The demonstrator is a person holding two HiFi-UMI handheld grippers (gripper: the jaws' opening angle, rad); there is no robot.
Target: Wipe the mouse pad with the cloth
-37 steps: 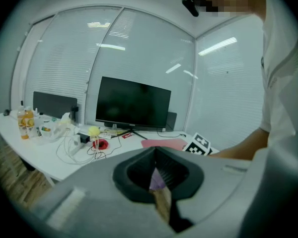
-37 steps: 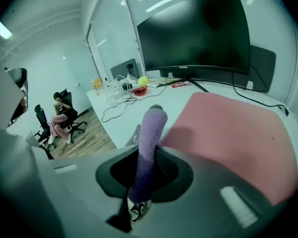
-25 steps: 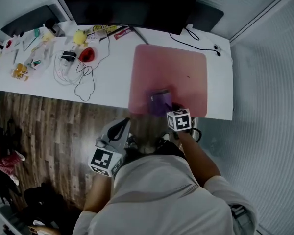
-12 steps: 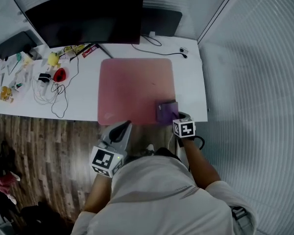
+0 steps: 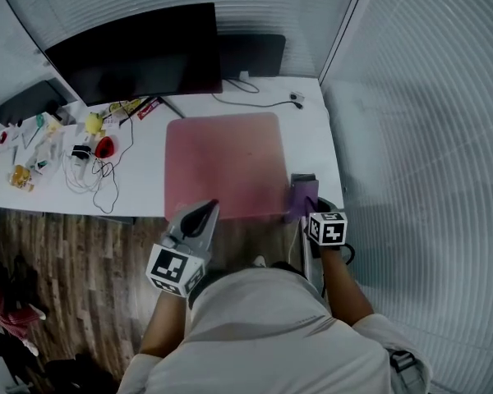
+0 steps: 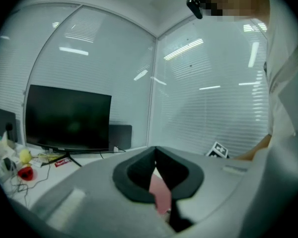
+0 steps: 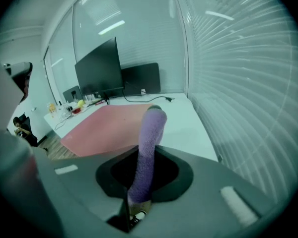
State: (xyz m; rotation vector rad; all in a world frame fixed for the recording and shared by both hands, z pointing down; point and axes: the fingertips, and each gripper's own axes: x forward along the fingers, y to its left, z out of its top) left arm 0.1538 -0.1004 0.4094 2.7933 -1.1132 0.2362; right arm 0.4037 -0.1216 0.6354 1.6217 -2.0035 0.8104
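The pink mouse pad [image 5: 226, 164] lies on the white desk [image 5: 140, 189] in front of the monitor. My right gripper [image 5: 304, 185] is shut on the purple cloth [image 5: 301, 198], at the pad's near right corner and over its right edge. In the right gripper view the cloth [image 7: 148, 148] stands up folded between the jaws, with the pad [image 7: 107, 128] to its left. My left gripper [image 5: 207, 209] hovers shut and holding nothing at the desk's front edge, just before the pad. A strip of the pad [image 6: 161, 195] shows below its closed jaws.
A black monitor [image 5: 135, 52] stands at the back of the desk with a dark panel [image 5: 251, 53] beside it. Cables [image 5: 90, 175], a red object [image 5: 104, 147] and small clutter fill the left end. A blinds-covered glass wall [image 5: 427, 138] runs close along the right.
My right gripper has slid the cloth rightward along the pad's near edge, from its middle to its right corner and edge. The left gripper has stayed at the front edge. The head view has shifted.
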